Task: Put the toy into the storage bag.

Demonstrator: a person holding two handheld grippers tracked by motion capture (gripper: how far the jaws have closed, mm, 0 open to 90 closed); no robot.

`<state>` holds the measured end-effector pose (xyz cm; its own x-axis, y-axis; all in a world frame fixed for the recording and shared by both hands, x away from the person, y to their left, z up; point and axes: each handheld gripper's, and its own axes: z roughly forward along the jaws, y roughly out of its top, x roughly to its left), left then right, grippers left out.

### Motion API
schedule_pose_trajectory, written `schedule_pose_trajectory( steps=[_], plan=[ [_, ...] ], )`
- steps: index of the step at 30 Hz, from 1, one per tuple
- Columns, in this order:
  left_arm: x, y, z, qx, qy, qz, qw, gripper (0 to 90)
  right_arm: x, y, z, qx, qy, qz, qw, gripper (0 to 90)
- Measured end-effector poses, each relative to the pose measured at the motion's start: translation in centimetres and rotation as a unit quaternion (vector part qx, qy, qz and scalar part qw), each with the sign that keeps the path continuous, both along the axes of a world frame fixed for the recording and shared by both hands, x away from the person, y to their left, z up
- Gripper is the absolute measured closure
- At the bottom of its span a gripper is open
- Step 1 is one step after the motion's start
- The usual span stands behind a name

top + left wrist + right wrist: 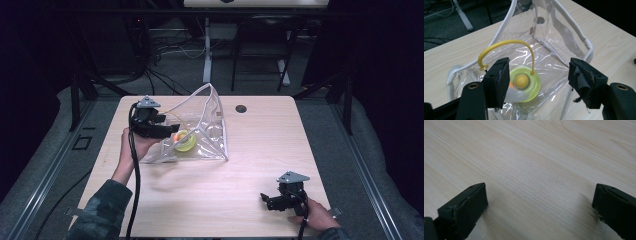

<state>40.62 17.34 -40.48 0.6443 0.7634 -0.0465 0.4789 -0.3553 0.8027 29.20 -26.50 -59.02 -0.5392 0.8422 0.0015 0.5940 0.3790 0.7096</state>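
The step in hand appears to be the release of a yellow-green toy (524,83) into a clear plastic bag (212,127). The bag is lying on its side on the far left part of the table (260,165), with its white-piped mouth facing the person's left. The toy, a round yellow-green disc with a yellow ball at its centre and a thin yellow loop handle, is resting on the bag's lower wall, just inside the mouth.

The left gripper (537,82) is hovering at the mouth of the bag. Its jaws are standing well apart and are gripping nothing; the toy is showing between them in the left gripper view, but the pads are not pressing on it.

The right gripper (272,200) is resting at the near right of the table, well apart from the bag, with its jaws spread wide over bare wood and holding nothing.

The next move is likely calling for the left gripper to back out leftward, clear of the piping. Closing or righting the bag would probably need both grippers.
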Motion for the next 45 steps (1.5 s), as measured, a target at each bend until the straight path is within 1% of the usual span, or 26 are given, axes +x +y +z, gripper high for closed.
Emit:
schedule_pose_trajectory(
  steps=[1,2,5,7,8,10,11,12,16,19,20,22,23,25,27,31,32,33,36,39,40,42,43,44,45],
  plan=[
    [0.0,0.0,0.0,0.0,0.0,0.0,1.0,32.0,0.0,0.0,0.0,0.0,0.0,0.0,1.0,0.0],
    [-0.5,0.2,0.2,-0.001,-0.004,-0.004,1.0,31.1,0.0,0.0,0.0,0.0,0.0,0.0,1.0,0.0],
    [-1.2,0.7,0.6,-0.003,-0.01,-0.006,0.9999,28.7,0.0,0.0,0.0,0.0,0.0,0.0,1.0,0.0],
    [-1.7,0.9,0.8,0.001,-0.014,-0.005,0.9999,26.6,0.0,0.0,0.0,-0.001,0.0,0.0,1.0,0.0],
    [-1.9,1.0,0.8,0.0,-0.013,-0.007,0.9999,25.0,0.0,0.0,0.0,0.0,0.0,0.0,1.0,0.0],
    [-2.4,1.2,0.9,0.001,-0.018,-0.004,0.9998,23.0,0.0,0.0,0.0,0.0,0.0,0.0,1.0,0.0],
    [-2.4,1.2,0.9,0.001,-0.018,-0.004,0.9998,21.5,0.0,0.0,0.0,0.002,0.0,0.0,1.0,0.0],
    [-2.8,1.4,1.0,0.004,-0.02,-0.003,0.9998,20.3,0.0,0.0,0.0,0.002,0.0,0.0,1.0,0.0],
    [-3.6,2.3,1.0,0.013,-0.023,0.008,0.9996,16.0,0.0,0.0,0.0,0.003,-0.001,0.0,1.0,0.0],
    [-4.3,3.0,0.9,0.011,-0.023,0.014,0.9996,14.7,0.0,0.0,0.0,0.002,-0.001,-0.001,1.0,0.0],
    [-4.3,3.0,0.9,0.011,-0.023,0.014,0.9996,14.2,0.0,0.0,0.0,0.002,-0.001,0.0,1.0,0.0],
    [-5.0,3.7,0.8,0.014,-0.024,0.022,0.9994,12.7,0.0,0.0,0.0,-0.001,0.0,0.0,1.0,0.0],
    [-5.0,3.7,0.8,0.014,-0.024,0.022,0.9994,11.9,0.0,0.0,0.0,-0.001,0.0,0.0,1.0,0.0],
    [-5.5,4.3,0.5,0.02,-0.022,0.029,0.9992,10.6,0.0,0.0,0.0,0.002,0.0,0.0,1.0,0.0],
    [-6.0,4.7,0.2,0.023,-0.02,0.034,0.9989,8.6,0.0,0.0,0.0,0.0,0.0,0.0,1.0,0.0],
    [-7.2,5.6,-1.0,0.032,-0.018,0.044,0.9983,6.2,0.0,0.0,0.0,0.002,-0.001,0.0,1.0,0.0],
    [-7.4,5.8,-1.3,0.034,-0.016,0.047,0.9982,6.0,0.0,0.0,0.0,-0.001,0.001,0.001,1.0,0.0],
    [-7.6,6.1,-1.6,0.033,-0.014,0.05,0.9981,5.4,0.0,0.0,0.0,0.003,-0.001,0.0,1.0,0.0],
    [-8.2,6.7,-2.5,0.033,-0.002,0.058,0.9978,3.5,0.0,0.0,0.0,0.002,-0.001,0.0,1.0,0.0],
    [-8.5,7.1,-3.3,0.037,0.011,0.062,0.9973,0.9,0.0,0.0,0.0,-0.001,0.001,0.001,1.0,0.0],
    [-8.6,7.3,-3.5,0.038,0.015,0.062,0.9973,0.4,0.0,0.0,0.0,0.002,0.0,0.0,1.0,0.0],
    [-8.8,7.5,-4.1,0.036,0.018,0.063,0.9972,0.4,0.0,0.0,0.0,0.0,0.0,0.0,1.0,0.0],
    [-8.8,7.5,-4.1,0.036,0.018,0.063,0.9972,0.4,0.0,0.0,0.0,0.0,0.0,0.0,1.0,0.0],
    [-9.0,7.6,-4.6,0.038,0.022,0.066,0.9969,0.4,0.0,0.0,0.0,0.003,-0.001,0.0,1.0,0.0],
    [-9.0,7.7,-5.0,0.038,0.024,0.067,0.9968,0.4,0.0,0.0,0.0,0.0,0.0,0.0,1.0,0.0]
  ],
)
